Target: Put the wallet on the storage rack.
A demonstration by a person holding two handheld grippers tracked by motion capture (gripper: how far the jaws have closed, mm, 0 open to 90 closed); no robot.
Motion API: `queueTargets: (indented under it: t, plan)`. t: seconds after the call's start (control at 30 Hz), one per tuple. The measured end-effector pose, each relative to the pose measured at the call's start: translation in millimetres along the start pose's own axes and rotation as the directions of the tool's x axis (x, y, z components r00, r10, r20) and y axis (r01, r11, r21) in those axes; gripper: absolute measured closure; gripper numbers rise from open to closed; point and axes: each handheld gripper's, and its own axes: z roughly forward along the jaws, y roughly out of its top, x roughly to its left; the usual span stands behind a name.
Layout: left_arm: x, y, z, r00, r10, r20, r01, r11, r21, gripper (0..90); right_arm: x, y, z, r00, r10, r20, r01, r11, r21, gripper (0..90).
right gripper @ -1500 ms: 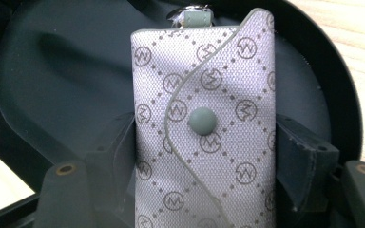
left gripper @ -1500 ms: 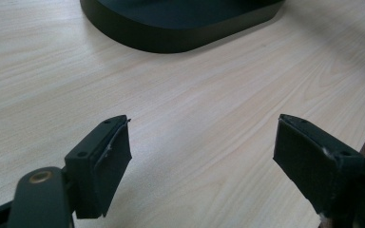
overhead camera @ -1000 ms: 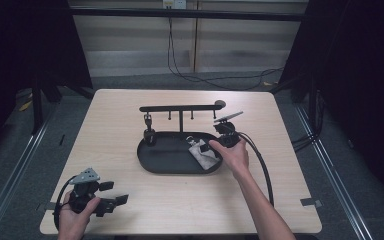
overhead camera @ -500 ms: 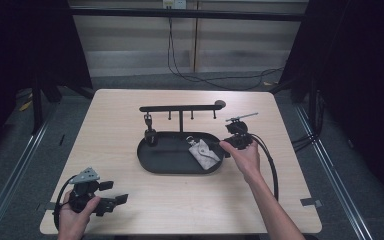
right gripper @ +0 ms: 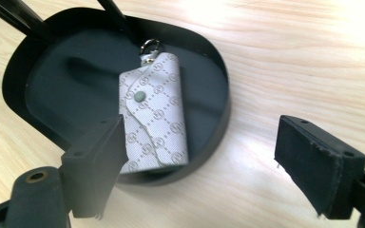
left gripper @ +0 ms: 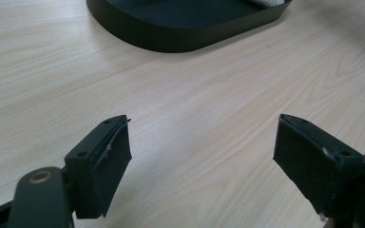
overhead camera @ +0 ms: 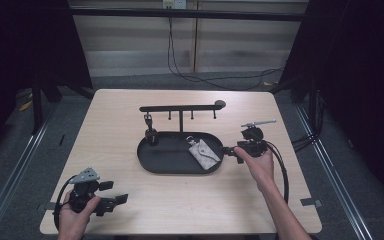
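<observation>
The right gripper (overhead camera: 231, 150), jaws spread wide, faces the patterned key pouch (right gripper: 153, 114) lying in the black tray (overhead camera: 155, 165) under the hook stand (overhead camera: 181, 108), probably lining up a grasp, while the left gripper (overhead camera: 115, 192) rests open near the table's near-left corner.

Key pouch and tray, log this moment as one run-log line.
key pouch: lying in black tray | right hand-held gripper: open, empty, beside tray | left hand-held gripper: open, empty, over bare table

Left hand-held gripper (overhead camera: 111, 199) jaws spread wide, right hand-held gripper (overhead camera: 228, 150) likewise apart, seemingly low
</observation>
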Motion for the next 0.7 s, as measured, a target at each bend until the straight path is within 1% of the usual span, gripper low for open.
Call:
queueTargets:
  t: [0.07, 0.23, 0.3, 0.37, 0.4, 0.47, 0.57, 0.6, 0.7]
  plan:
    - [0.1, -0.1, -0.8, 1.0000, 0.002, 0.002, -0.002, 1.0000, 0.000, 19.6, -0.9, -4.3, -6.0, 0.9999, 0.003, 0.010, -0.002, 1.000, -0.016, 18.8]
    - [0.1, 0.0, -0.8, 1.0000, 0.000, -0.002, 0.000, 1.0000, -0.004, 19.6, -3.6, -21.3, -17.8, 0.9997, -0.010, 0.024, 0.011, 1.000, -0.019, 21.1]
    - [0.2, 0.0, -0.5, 1.0000, -0.002, -0.005, 0.002, 1.0000, -0.005, 19.6, -5.3, -26.2, -21.3, 0.9989, -0.021, 0.042, 0.022, 1.000, -0.016, 21.0]
    - [-0.2, -0.1, -0.9, 1.0000, 0.000, -0.005, 0.000, 1.0000, -0.006, 19.6, -6.9, -30.6, -27.2, 0.9987, -0.024, 0.045, 0.025, 0.999, -0.027, 21.0]
    - [-0.7, -0.1, -1.0, 1.0000, 0.000, -0.005, 0.000, 1.0000, -0.009, 19.6, -7.3, -34.0, -32.4, 0.9985, -0.020, 0.051, 0.022, 0.999, -0.039, 21.0]
    - [-1.2, 0.0, -1.1, 1.0000, -0.002, -0.006, 0.002, 0.9999, -0.013, 19.6, -7.8, -37.9, -37.5, 0.9983, -0.022, 0.053, 0.024, 0.998, -0.049, 21.0]
    - [-0.2, 0.0, -0.7, 0.9997, -0.023, -0.006, 0.023, 0.9996, -0.015, 19.6, -10.8, -48.2, -45.1, 0.9982, -0.016, 0.057, 0.019, 0.998, -0.061, 20.7]
    - [0.3, -0.1, -0.8, 0.9997, -0.024, -0.006, 0.024, 0.9996, -0.013, 19.7, -12.7, -53.1, -47.5, 0.9984, -0.010, 0.056, 0.013, 0.998, -0.062, 20.7]
    - [0.2, -0.2, -1.2, 0.9997, -0.025, -0.006, 0.025, 0.9996, -0.016, 19.6, -15.0, -63.2, -51.4, 0.9974, 0.005, 0.072, -0.001, 0.998, -0.055, 20.7]
